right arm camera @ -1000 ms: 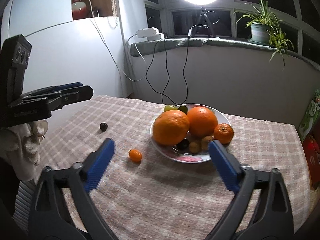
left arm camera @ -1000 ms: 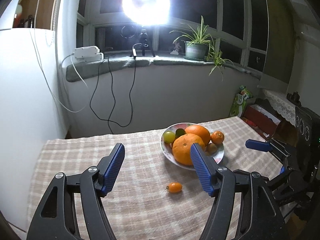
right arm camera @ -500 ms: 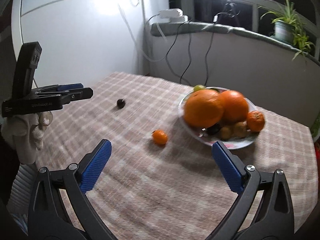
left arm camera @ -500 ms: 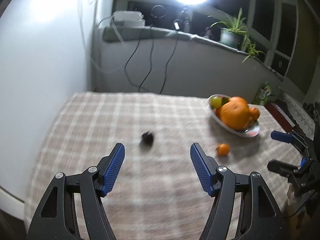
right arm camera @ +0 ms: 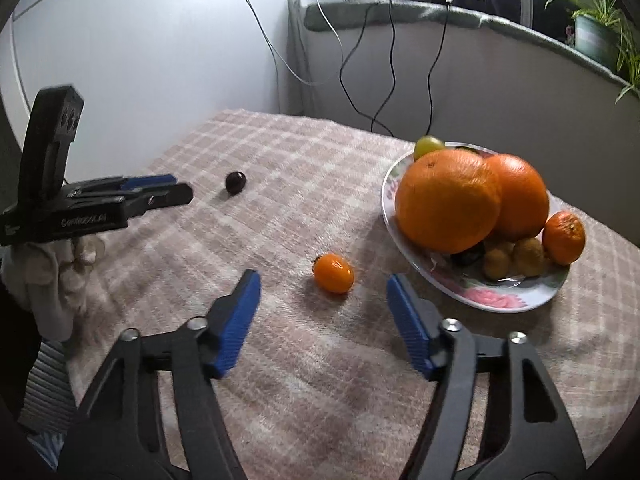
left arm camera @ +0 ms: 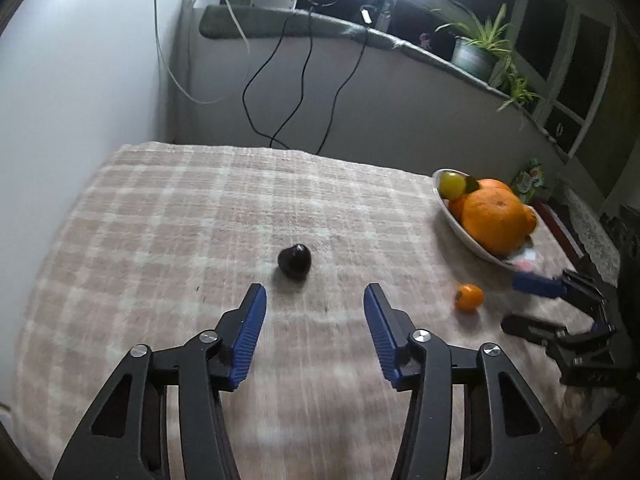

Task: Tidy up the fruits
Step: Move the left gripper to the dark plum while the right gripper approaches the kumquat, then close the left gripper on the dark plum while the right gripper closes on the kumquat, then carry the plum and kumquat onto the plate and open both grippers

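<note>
Fruit left out: two loose pieces lie on the checked cloth [left arm camera: 168, 216], both outside the plate [right arm camera: 516, 304]. The dark fruit [left arm camera: 295, 261] sits well apart from the plate, toward the white wall; the small orange fruit [right arm camera: 333, 273] sits near the plate's rim.
Plate: already piled with two big oranges [right arm camera: 448, 200], a mandarin and smaller pieces, so little bare room shows except at the near rim.
Left tongs: your left gripper [left arm camera: 314, 322] is closing with nothing between its jaws; the dark fruit lies just beyond the tips, a little to the left of the gap's centre line.
Right tongs: your right gripper [right arm camera: 322, 304] is closing too, empty; the small orange fruit lies just beyond the tips, roughly centred in the gap.
Step in hand: I judge it as reaching for both loose pieces at once.
How to do it well: stop narrowing the jaws until each fruit is inside the gap. Push forward and low so the blue pads meet the fruit at its widest part, not its top.
Risk: both pieces are round and probably roll; a pad that touches one side first may knock it away.
Squeeze: gentle, since the small fruits look soft.
</note>
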`<state>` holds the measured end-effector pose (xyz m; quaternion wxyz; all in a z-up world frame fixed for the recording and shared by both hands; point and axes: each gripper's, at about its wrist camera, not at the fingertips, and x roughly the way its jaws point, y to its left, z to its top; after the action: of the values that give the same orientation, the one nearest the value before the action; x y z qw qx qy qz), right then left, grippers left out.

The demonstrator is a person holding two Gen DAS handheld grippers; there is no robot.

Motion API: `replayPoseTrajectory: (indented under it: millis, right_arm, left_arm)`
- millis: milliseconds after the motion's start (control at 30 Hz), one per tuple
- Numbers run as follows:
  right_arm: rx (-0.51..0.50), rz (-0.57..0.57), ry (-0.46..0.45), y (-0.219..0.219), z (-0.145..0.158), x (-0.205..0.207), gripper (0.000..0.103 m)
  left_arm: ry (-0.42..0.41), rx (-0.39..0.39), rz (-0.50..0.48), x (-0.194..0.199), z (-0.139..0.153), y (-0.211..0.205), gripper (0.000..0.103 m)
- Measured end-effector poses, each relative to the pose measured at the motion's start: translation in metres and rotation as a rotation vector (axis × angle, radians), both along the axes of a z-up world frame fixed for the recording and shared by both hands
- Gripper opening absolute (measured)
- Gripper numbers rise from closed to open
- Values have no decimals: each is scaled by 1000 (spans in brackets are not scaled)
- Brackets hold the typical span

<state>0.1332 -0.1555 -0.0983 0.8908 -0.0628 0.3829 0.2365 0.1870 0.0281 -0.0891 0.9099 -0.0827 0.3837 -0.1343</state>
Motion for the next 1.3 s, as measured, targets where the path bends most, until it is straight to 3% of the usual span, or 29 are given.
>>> replayPoseTrajectory:
  millis: [233,600,867,933,1300]
  right_arm:
    - [-18,-14,32,4,-13,16,57]
    - [-44,-5,78,14,-23,33,49]
    - [-79,22,75,26,-25,35,37]
    - [-83,23,76,27,-25,35,28]
    - [-19,14,51,19,-12,21,28]
  left_arm:
    - [27,-21,9,22,-9,-3,45]
    - [63,17,25,44,-20,-8,36]
    - [84,13,39,49,-25,-6,23]
    - [85,-2,41,49,-26,-4,23]
    - [55,-14,48,38,-18,-1,22]
